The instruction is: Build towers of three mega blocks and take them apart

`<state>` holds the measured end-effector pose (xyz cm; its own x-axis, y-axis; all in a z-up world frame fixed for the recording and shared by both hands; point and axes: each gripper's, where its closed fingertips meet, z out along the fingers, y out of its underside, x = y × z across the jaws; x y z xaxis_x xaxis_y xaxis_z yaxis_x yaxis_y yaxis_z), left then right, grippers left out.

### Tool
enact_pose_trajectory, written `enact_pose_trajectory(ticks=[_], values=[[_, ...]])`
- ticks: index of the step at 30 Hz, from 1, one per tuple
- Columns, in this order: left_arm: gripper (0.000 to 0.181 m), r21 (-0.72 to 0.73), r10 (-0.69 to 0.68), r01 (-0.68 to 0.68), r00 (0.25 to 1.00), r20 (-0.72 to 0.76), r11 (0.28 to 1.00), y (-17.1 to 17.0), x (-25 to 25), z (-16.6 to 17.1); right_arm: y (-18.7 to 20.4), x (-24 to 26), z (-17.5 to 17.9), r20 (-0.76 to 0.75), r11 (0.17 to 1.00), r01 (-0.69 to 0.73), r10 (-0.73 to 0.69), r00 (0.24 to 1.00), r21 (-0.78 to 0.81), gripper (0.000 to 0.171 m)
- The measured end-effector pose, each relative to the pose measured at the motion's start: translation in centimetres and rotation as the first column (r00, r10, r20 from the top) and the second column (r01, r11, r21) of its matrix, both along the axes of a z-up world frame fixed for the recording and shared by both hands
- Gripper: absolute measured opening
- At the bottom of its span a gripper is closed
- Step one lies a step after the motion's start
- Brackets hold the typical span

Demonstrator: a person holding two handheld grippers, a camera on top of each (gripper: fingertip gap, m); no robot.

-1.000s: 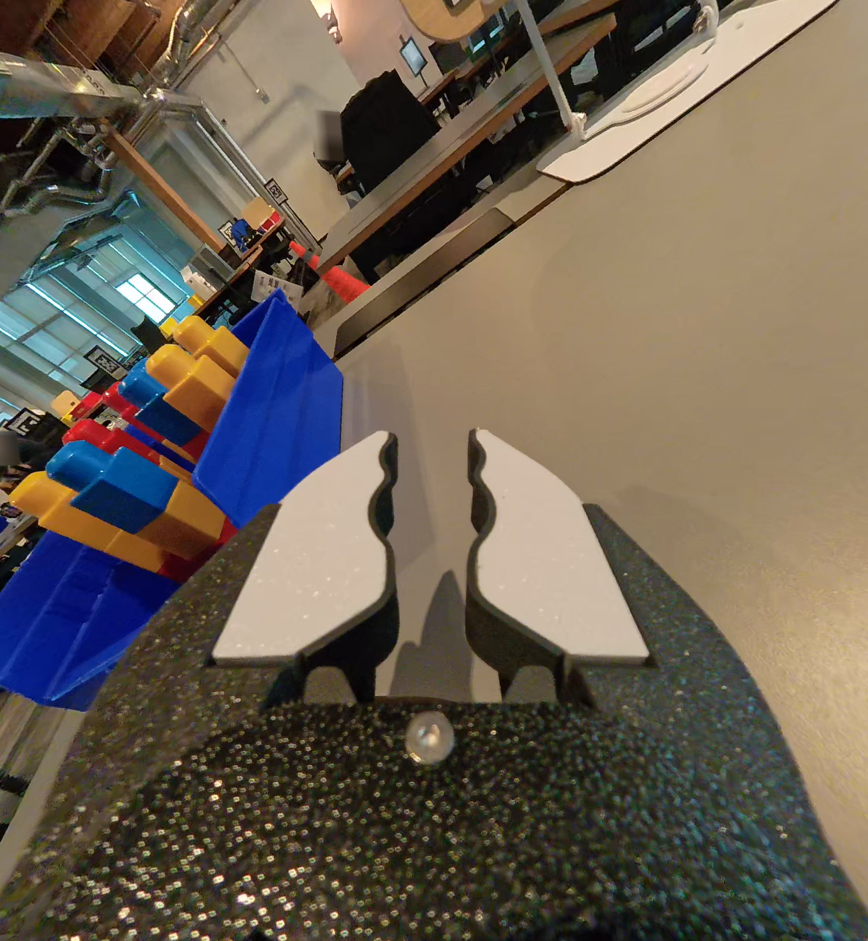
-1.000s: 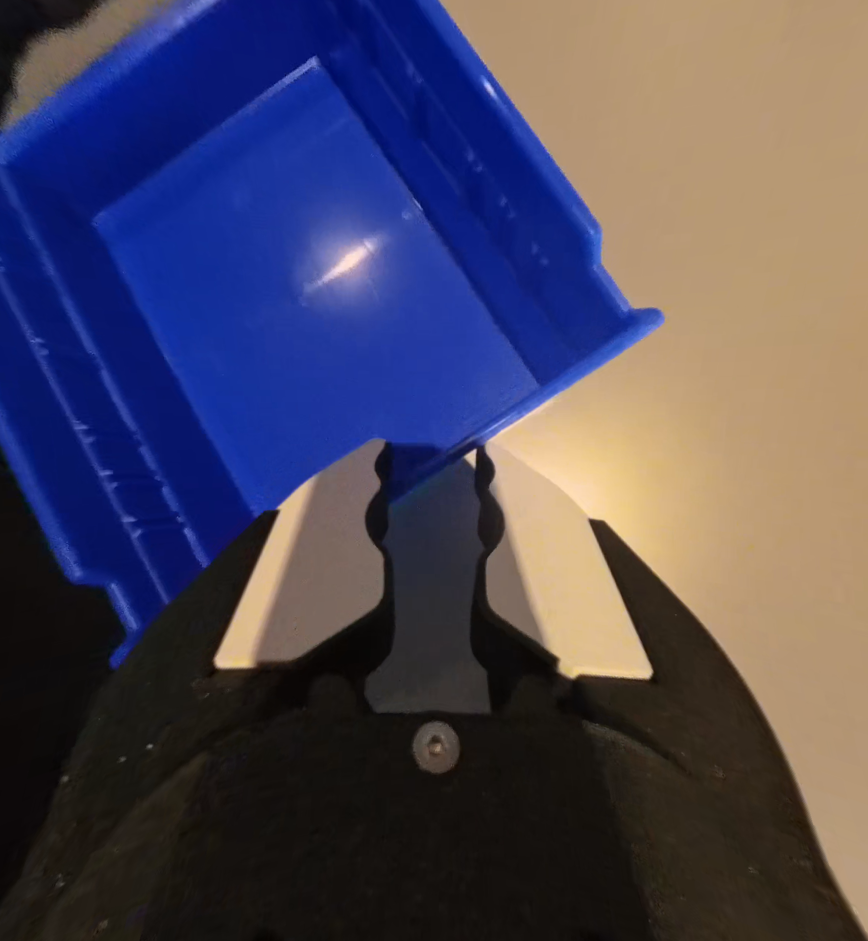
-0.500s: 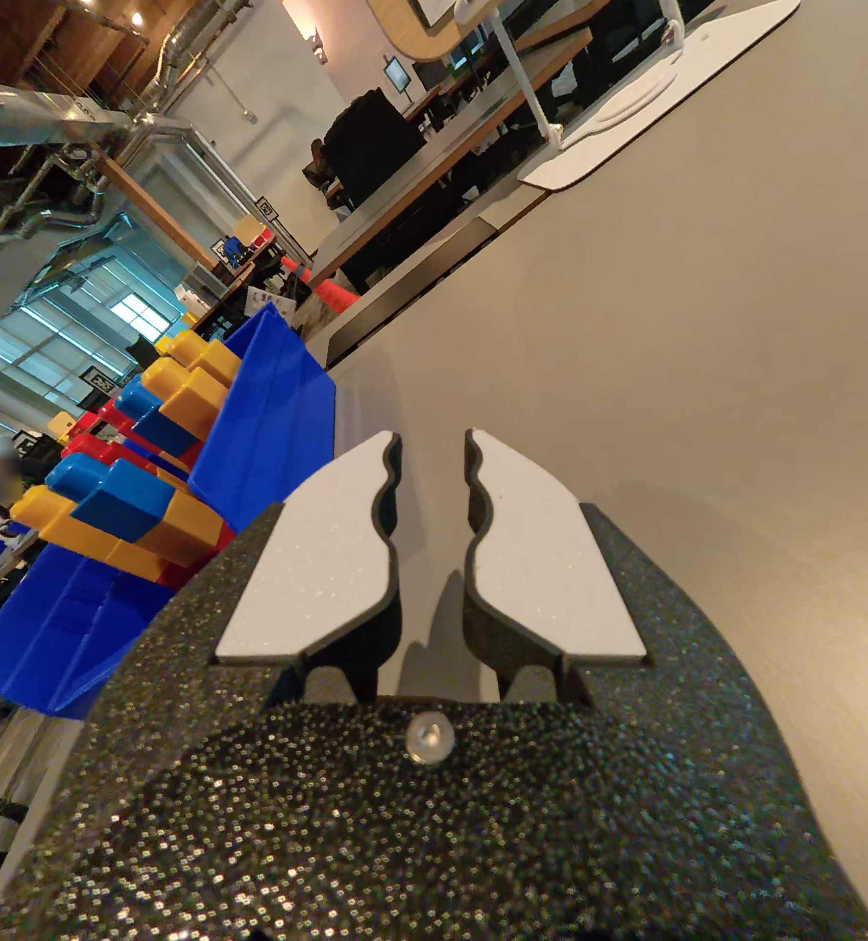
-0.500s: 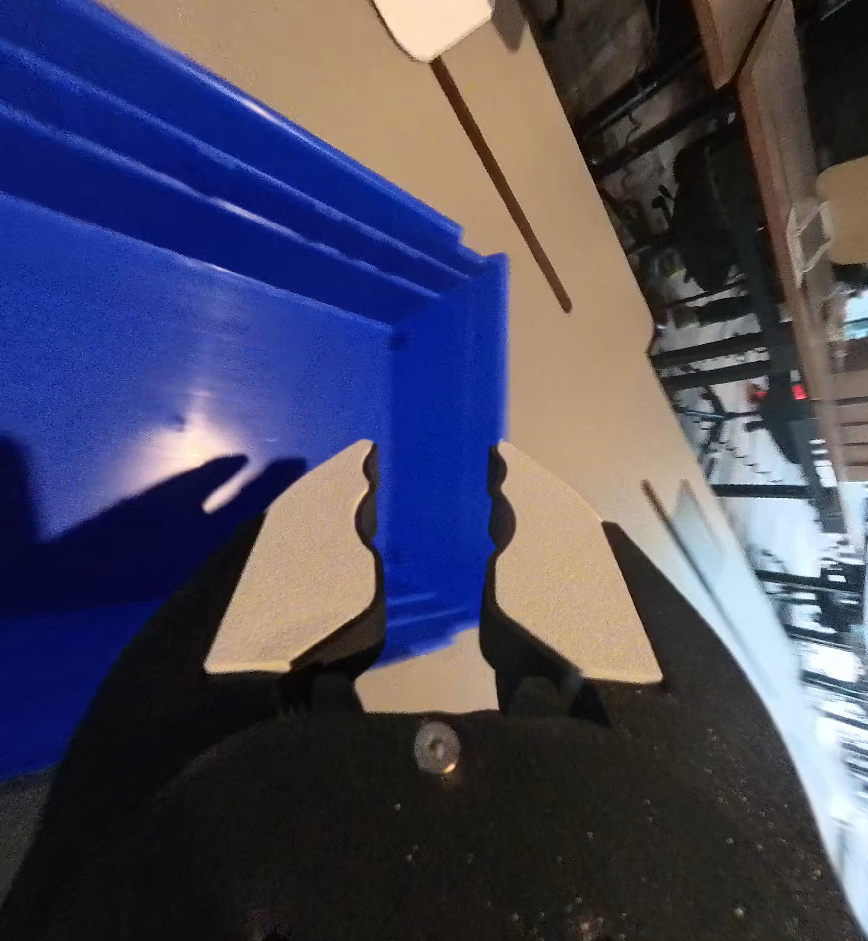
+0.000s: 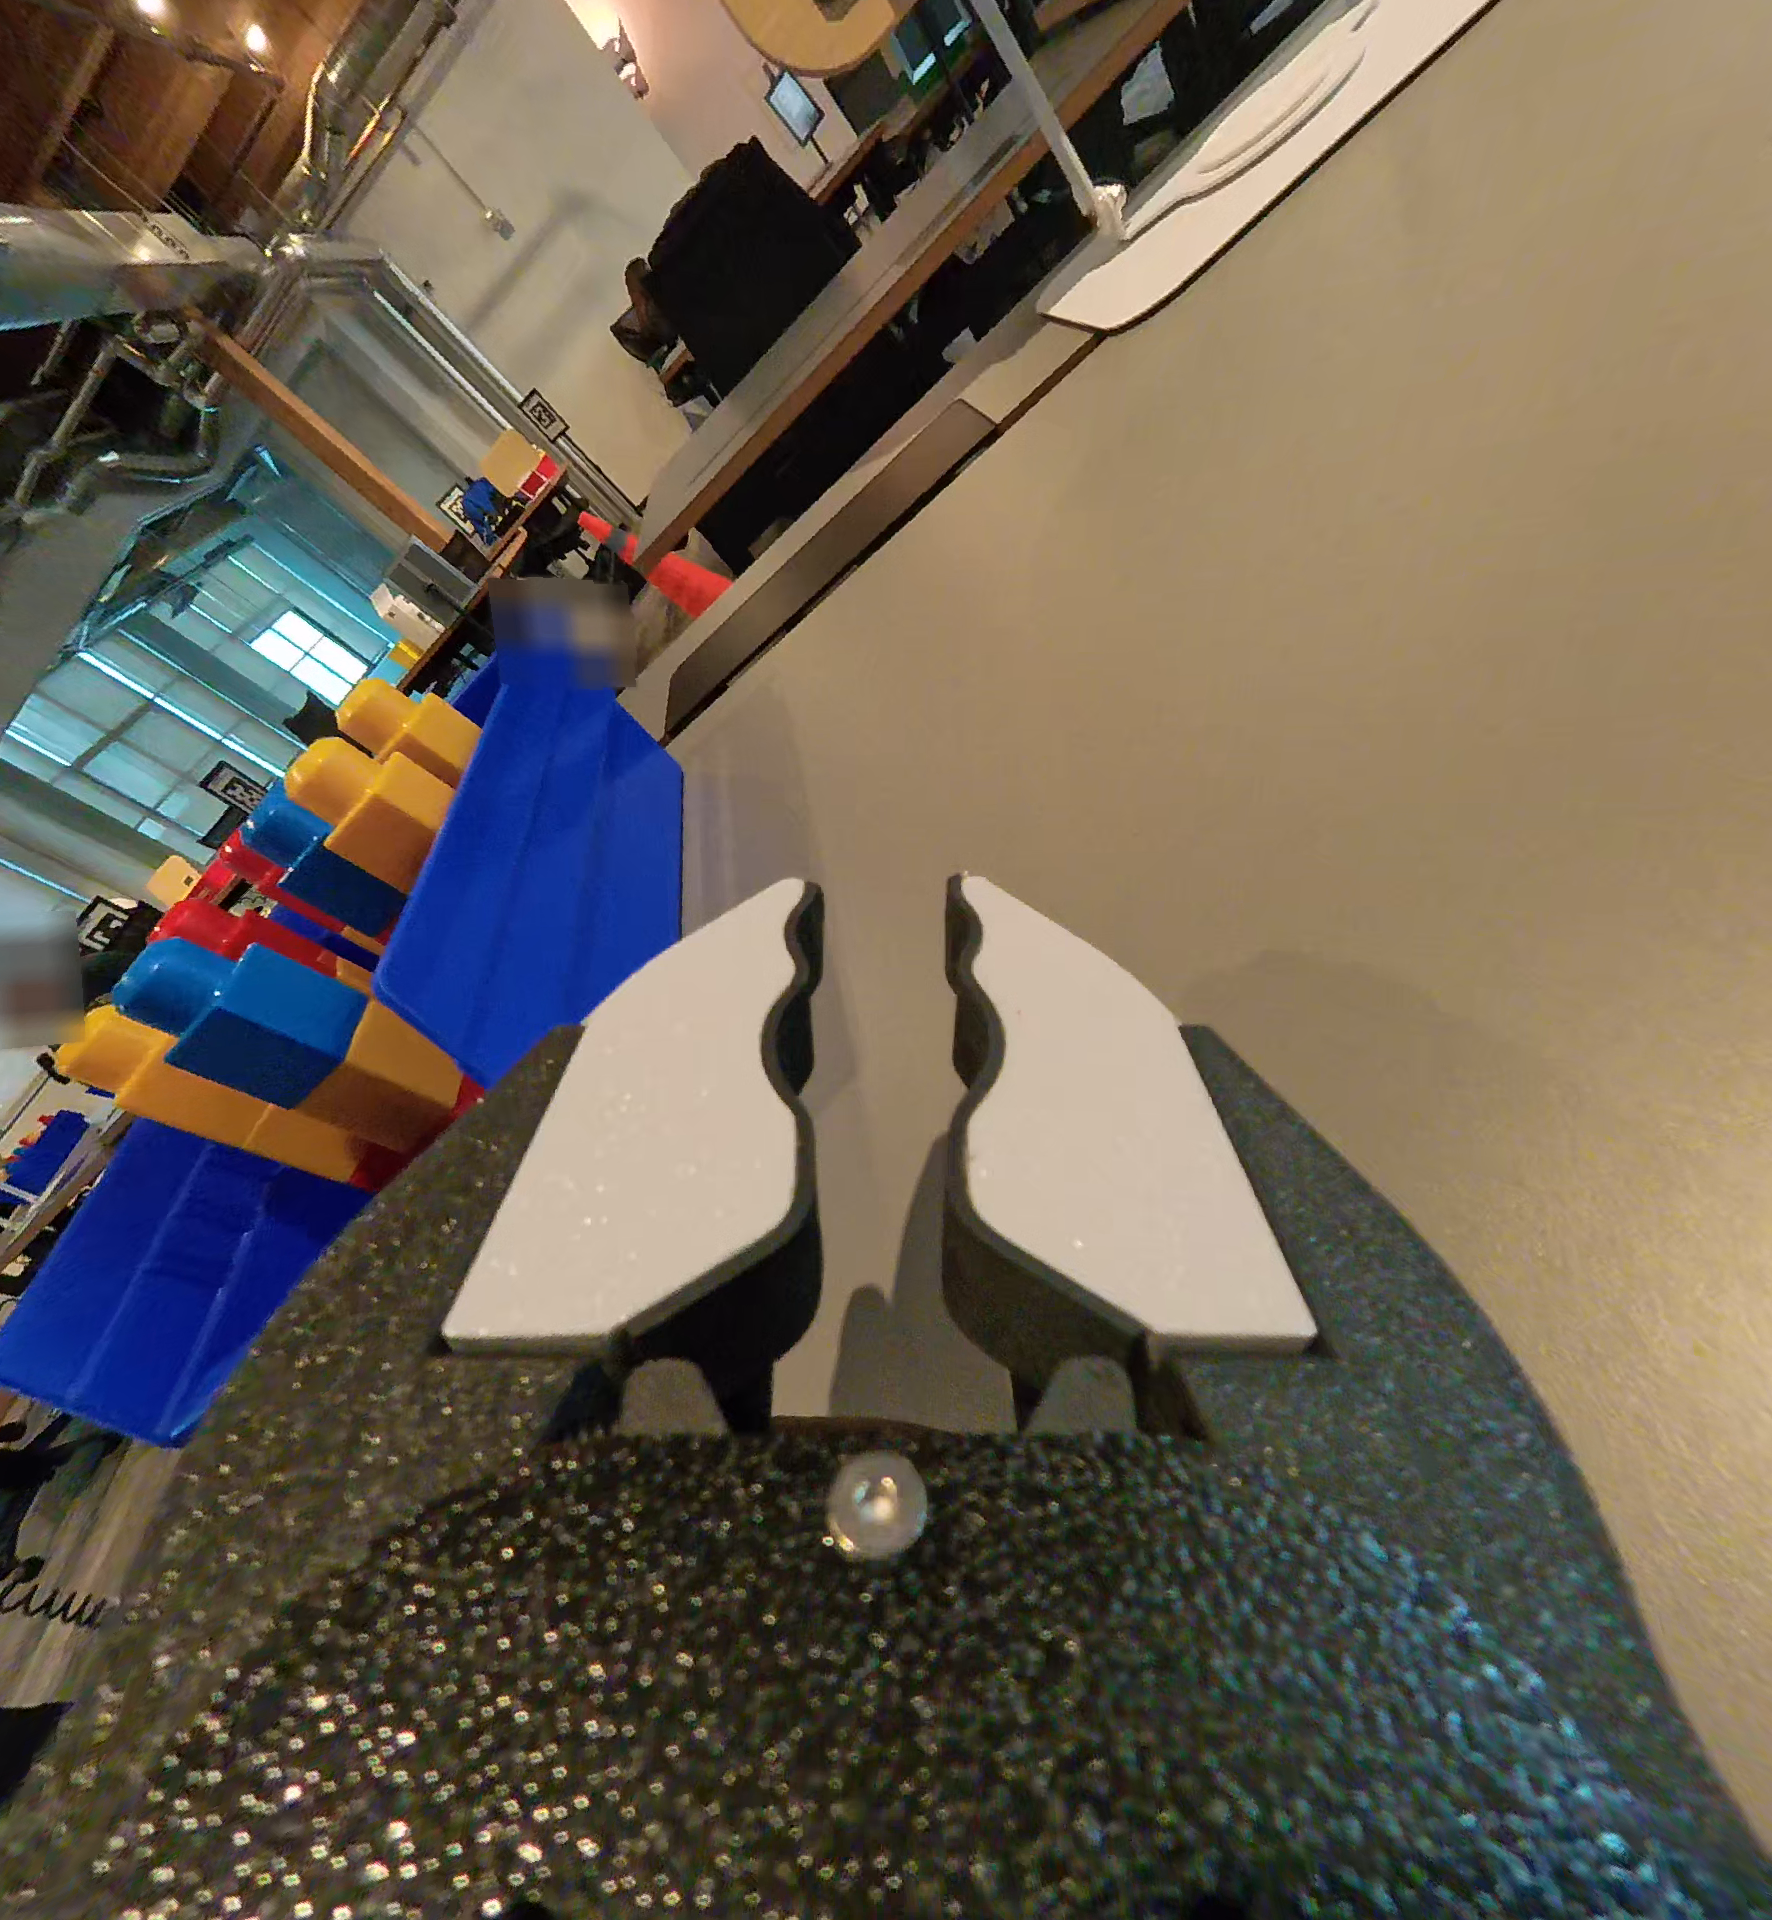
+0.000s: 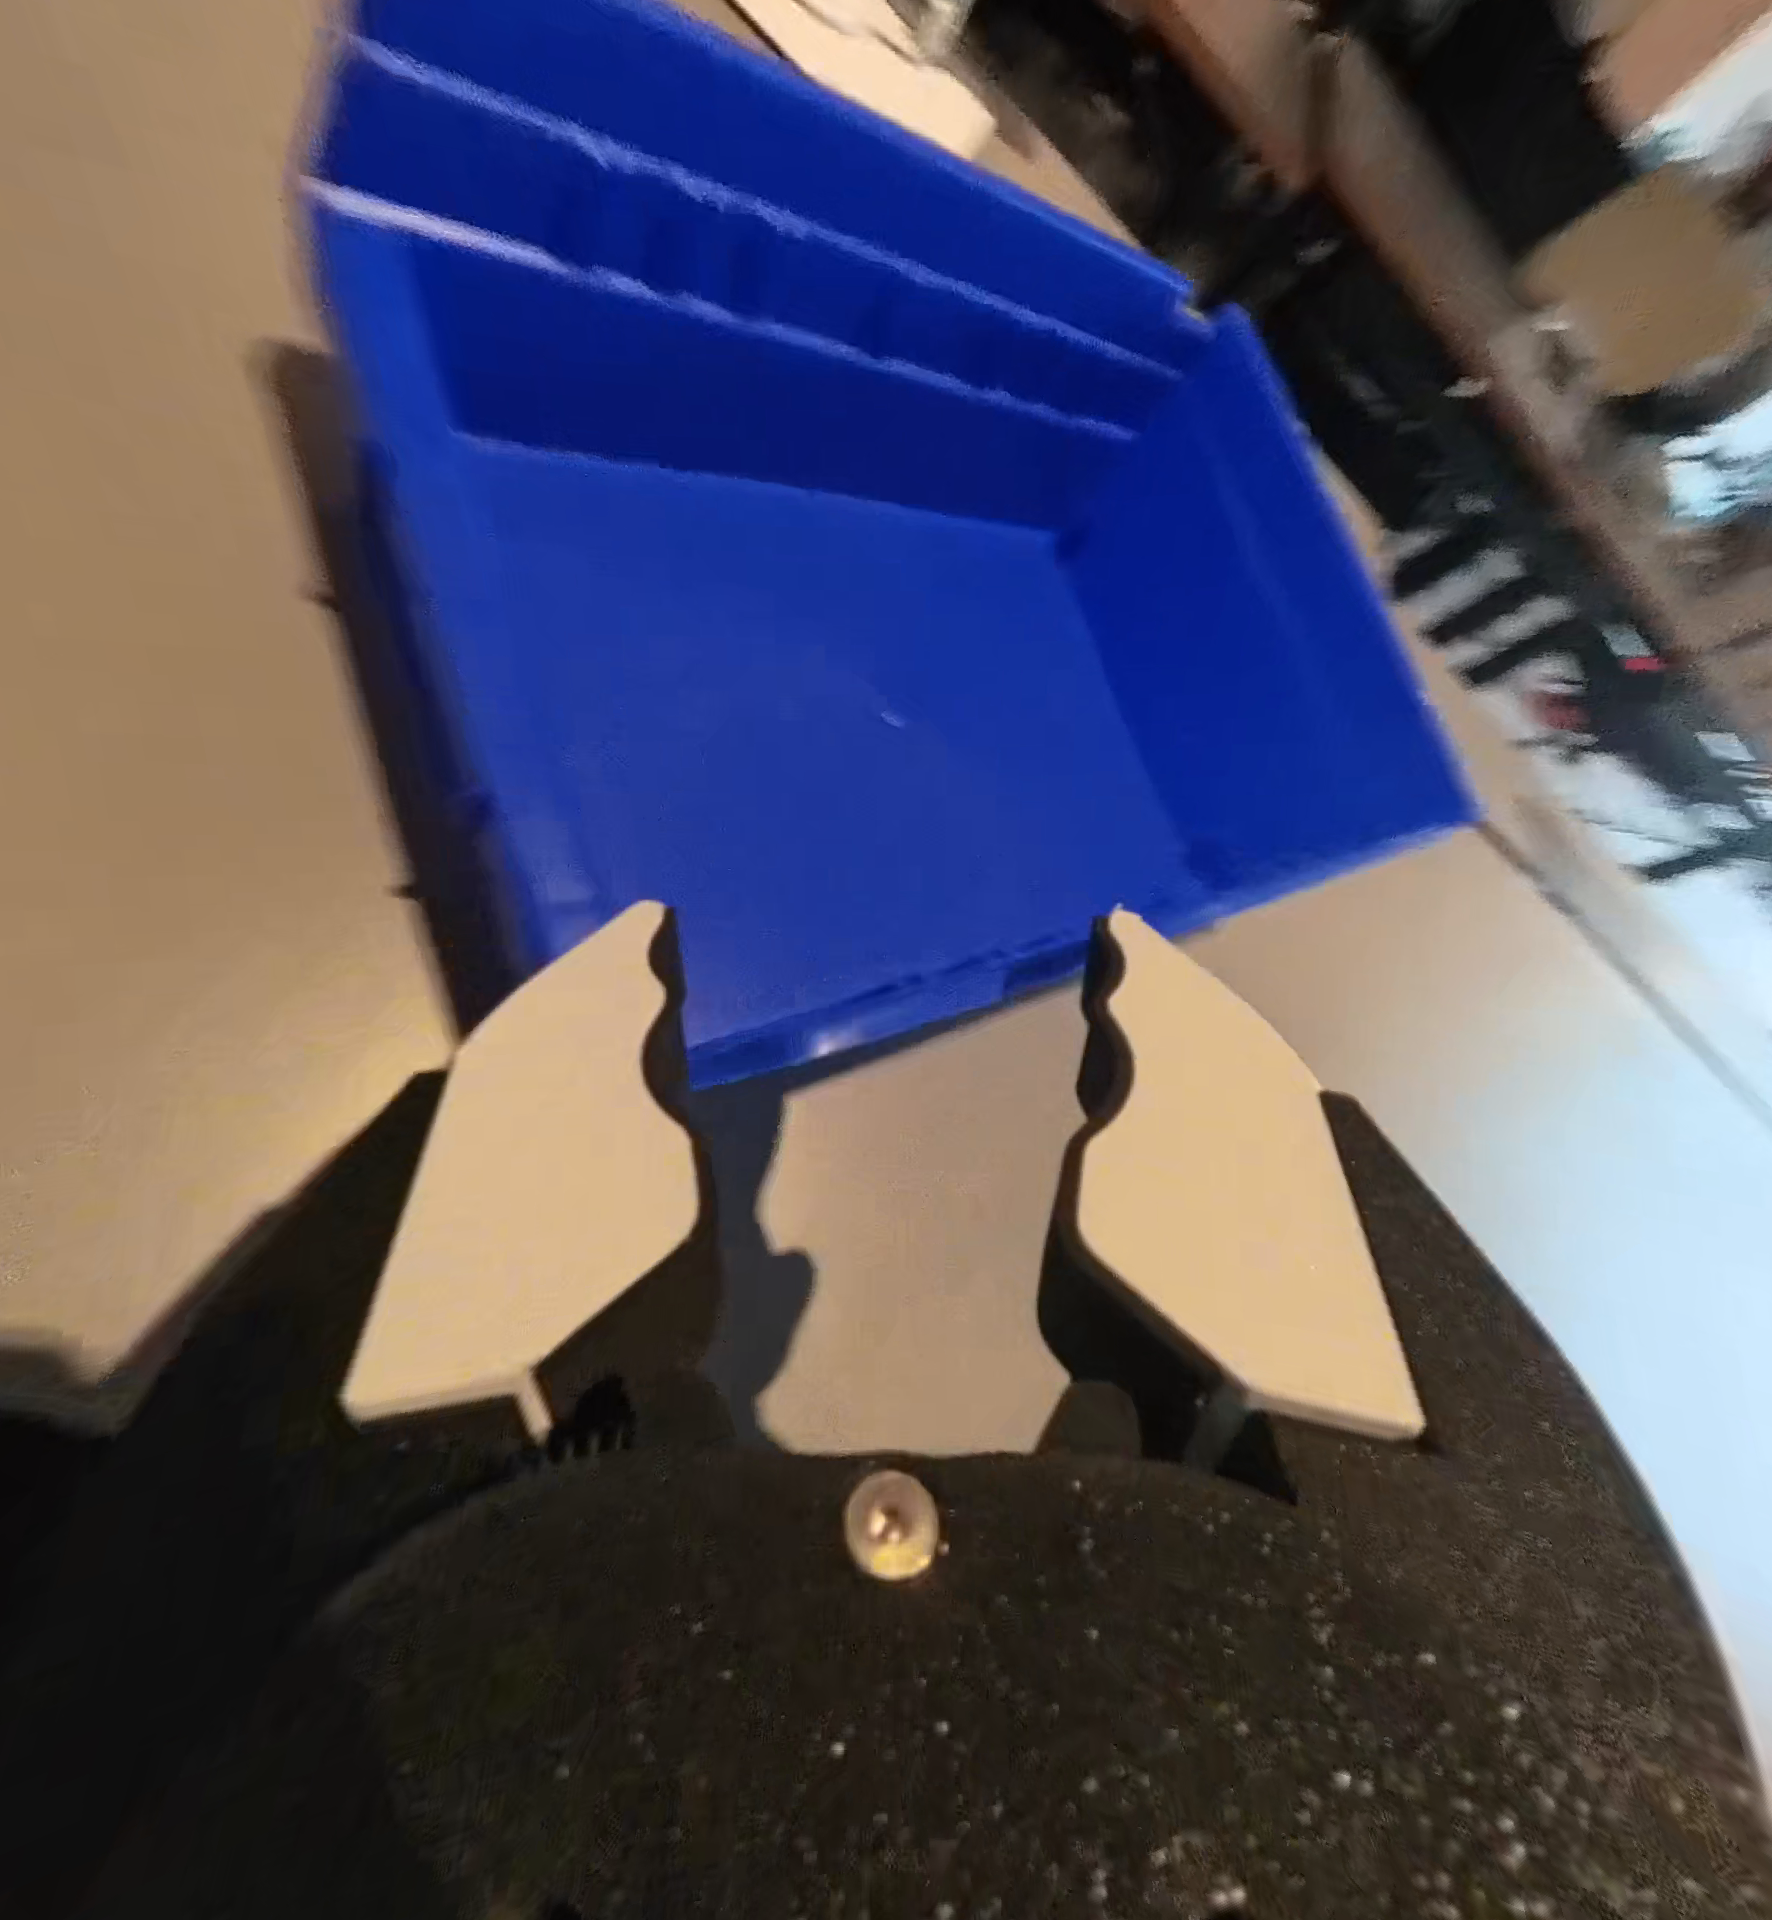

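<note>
A smooth beige table (image 5: 1381,727) fills both views, in a large workshop with desks, exposed ducts and windows. The left gripper (image 5: 882,904), narrowly parted, holds nothing; mega blocks (image 5: 269,1029) fill a blue bin (image 5: 539,883) to its left. The right gripper (image 6: 882,925), spread wide, faces an empty blue bin (image 6: 809,675)

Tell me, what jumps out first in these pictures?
The bright blocks, yellow, blue and red, heaped in a blue bin at the left of the left wrist view. In the right wrist view, an empty blue bin fills the middle, just past the open right hand-held gripper.
</note>
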<state>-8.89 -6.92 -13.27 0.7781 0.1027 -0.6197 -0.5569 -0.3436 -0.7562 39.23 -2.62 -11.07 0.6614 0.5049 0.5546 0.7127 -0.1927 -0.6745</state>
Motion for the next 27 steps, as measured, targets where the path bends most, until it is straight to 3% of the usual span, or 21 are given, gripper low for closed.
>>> enact_pose_trajectory(ticks=[1,8,11,15,17,19,20,27], values=[[0.022,0.0,0.0,0.0,1.0,0.0,1.0,0.0,0.0,0.0,0.7,0.8,-0.1,0.033,1.0,0.023,-0.024,0.999,0.019,0.082],[0.021,-0.008,0.002,-0.002,1.0,0.006,1.0,0.1,0.0,-0.1,6.8,8.0,0.3,0.069,0.968,0.22,-0.229,0.971,0.117,0.074],[0.021,-0.002,-0.002,0.002,1.0,0.001,1.0,0.0,0.1,-0.1,7.3,9.8,0.6,-0.091,0.957,0.283,-0.277,0.957,0.06,0.074],[0.021,-0.015,-0.001,0.001,1.0,0.002,1.0,0.2,0.0,-0.2,8.3,11.5,-1.4,-0.321,0.939,0.313,-0.342,0.883,-0.139,0.073],[0.021,-0.02,-0.008,0.008,1.0,-0.001,1.0,0.3,0.2,-0.3,8.8,11.6,-2.3,-0.432,0.939,0.254,-0.334,0.838,-0.232,0.055],[0.02,-0.028,-0.011,0.011,1.0,-0.009,1.0,0.4,0.3,-0.5,9.7,11.6,-2.2,-0.539,0.945,0.188,-0.309,0.783,-0.269,0.015],[0.02,-0.031,-0.012,0.012,1.0,-0.012,0.999,0.4,0.3,-0.5,10.4,12.2,-2.2,-0.551,0.944,0.191,-0.314,0.773,-0.27,0.007],[0.02,-0.036,-0.018,0.018,1.0,-0.018,0.999,0.5,0.4,-0.6,16.4,14.4,-2.2,-0.528,0.936,0.196,-0.33,0.783,-0.294,0.002]])
